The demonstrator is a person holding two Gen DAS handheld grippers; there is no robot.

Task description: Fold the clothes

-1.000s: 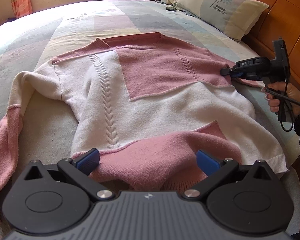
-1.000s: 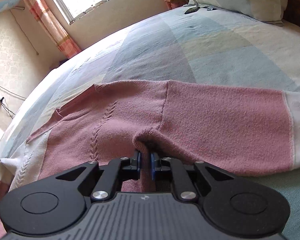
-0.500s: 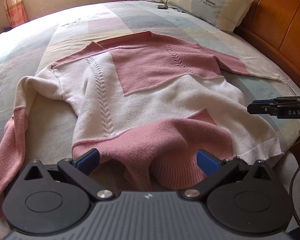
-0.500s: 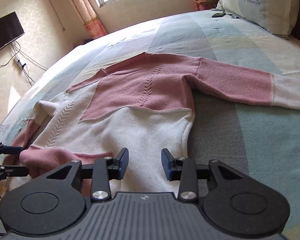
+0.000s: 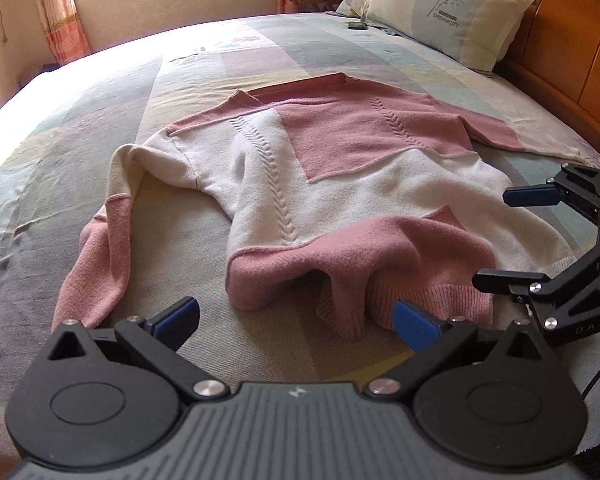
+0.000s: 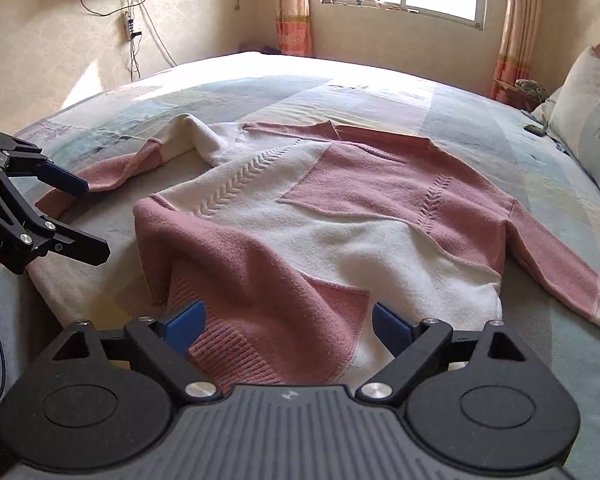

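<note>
While the sweater (image 5: 340,184) lies face-up across the bed (image 5: 100,120), collar toward the far side, both grippers hover off its near hem with jaws spread and empty. Left gripper (image 5: 296,320) faces the bunched pink hem, right gripper (image 6: 288,324) sits over the same edge, just beside it. That rumpled hem probably needs flattening before any fold; one sleeve (image 5: 100,248) trails crooked beside the body.
</note>
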